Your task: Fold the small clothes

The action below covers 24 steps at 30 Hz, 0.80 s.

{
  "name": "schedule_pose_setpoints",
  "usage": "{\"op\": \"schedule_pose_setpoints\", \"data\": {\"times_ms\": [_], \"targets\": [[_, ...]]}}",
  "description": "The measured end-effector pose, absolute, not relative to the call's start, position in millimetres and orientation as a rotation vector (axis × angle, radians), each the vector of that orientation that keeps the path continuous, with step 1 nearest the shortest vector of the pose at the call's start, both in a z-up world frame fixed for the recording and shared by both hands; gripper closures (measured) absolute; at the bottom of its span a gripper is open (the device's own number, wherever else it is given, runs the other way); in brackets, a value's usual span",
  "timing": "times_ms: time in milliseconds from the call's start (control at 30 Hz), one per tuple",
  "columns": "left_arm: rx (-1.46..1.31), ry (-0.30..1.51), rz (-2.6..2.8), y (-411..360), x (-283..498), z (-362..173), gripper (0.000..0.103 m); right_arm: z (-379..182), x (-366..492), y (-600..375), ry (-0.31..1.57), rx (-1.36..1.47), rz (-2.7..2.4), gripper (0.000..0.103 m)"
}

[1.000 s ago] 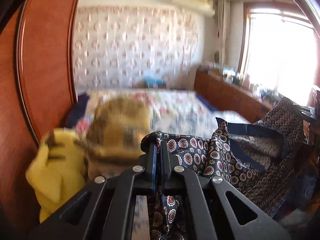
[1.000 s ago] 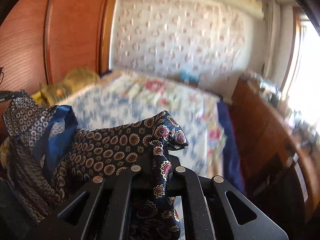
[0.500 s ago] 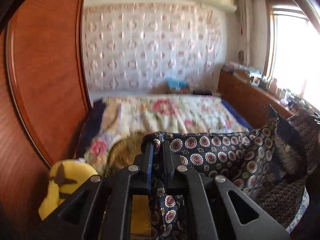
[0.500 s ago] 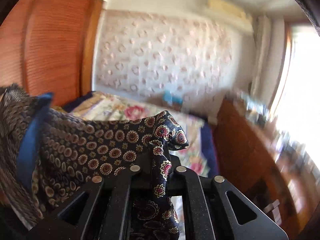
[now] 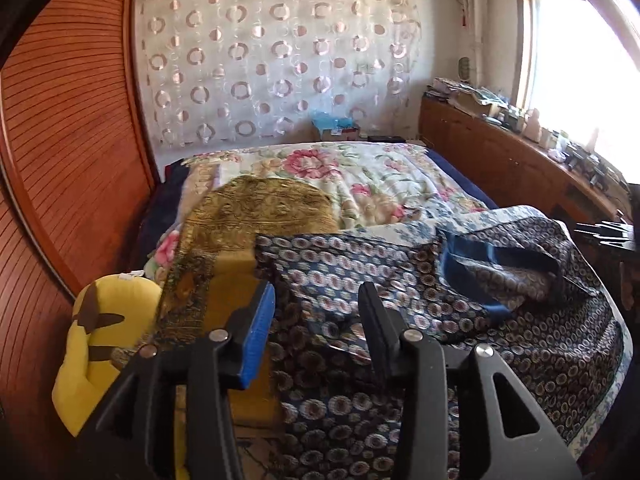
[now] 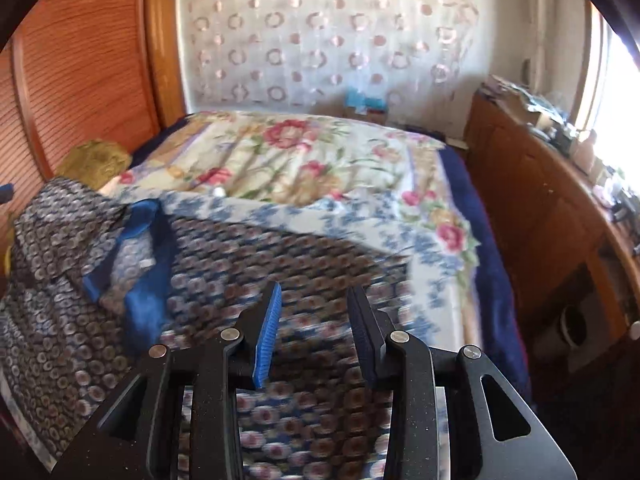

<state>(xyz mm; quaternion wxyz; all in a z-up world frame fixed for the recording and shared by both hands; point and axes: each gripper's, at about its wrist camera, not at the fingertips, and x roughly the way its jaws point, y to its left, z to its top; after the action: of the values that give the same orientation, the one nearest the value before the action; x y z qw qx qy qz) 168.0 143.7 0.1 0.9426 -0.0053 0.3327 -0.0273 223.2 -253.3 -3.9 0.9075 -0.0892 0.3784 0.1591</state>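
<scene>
Left claw [image 5: 316, 308] spread wide, nothing between its jaws. Right claw [image 6: 314, 312] likewise wide and empty. Patterned garment [image 5: 400, 292], navy with small round medallions and a plain blue lining showing at a fold, lies spread on the bed [image 5: 360, 176] at its near edge, beneath both claws. Gold embroidered cushion [image 5: 256, 212] just beside the garment toward the bed's left edge; yellow plush toy [image 5: 100, 344] at the near left corner.

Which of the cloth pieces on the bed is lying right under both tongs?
The navy medallion-print garment, with its plain blue lining showing, spreads beneath both open tongs. The gold brocade cloth lies off to the left by the headboard.
</scene>
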Motion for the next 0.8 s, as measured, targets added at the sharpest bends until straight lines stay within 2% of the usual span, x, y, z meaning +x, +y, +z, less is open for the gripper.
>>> {"op": "schedule_pose_setpoints", "data": {"times_ms": [233,633,700,733,800], "targets": [[-0.020,0.688,-0.137,108,160,-14,0.061,-19,209,-203,0.803,-0.150,0.473,0.065],[-0.040,0.706,-0.206,79,121,-38,0.061,-48,210,-150,0.860,-0.158,0.551,0.066],[-0.034,0.712,-0.212,75,117,-42,0.061,-49,211,-146,0.861,-0.159,0.560,0.084],[-0.031,0.714,-0.218,73,115,-44,0.061,-49,209,-145,0.859,-0.163,0.564,0.098],[-0.029,0.701,-0.225,72,110,-45,0.061,-47,201,-143,0.829,-0.164,0.591,0.101]]}}
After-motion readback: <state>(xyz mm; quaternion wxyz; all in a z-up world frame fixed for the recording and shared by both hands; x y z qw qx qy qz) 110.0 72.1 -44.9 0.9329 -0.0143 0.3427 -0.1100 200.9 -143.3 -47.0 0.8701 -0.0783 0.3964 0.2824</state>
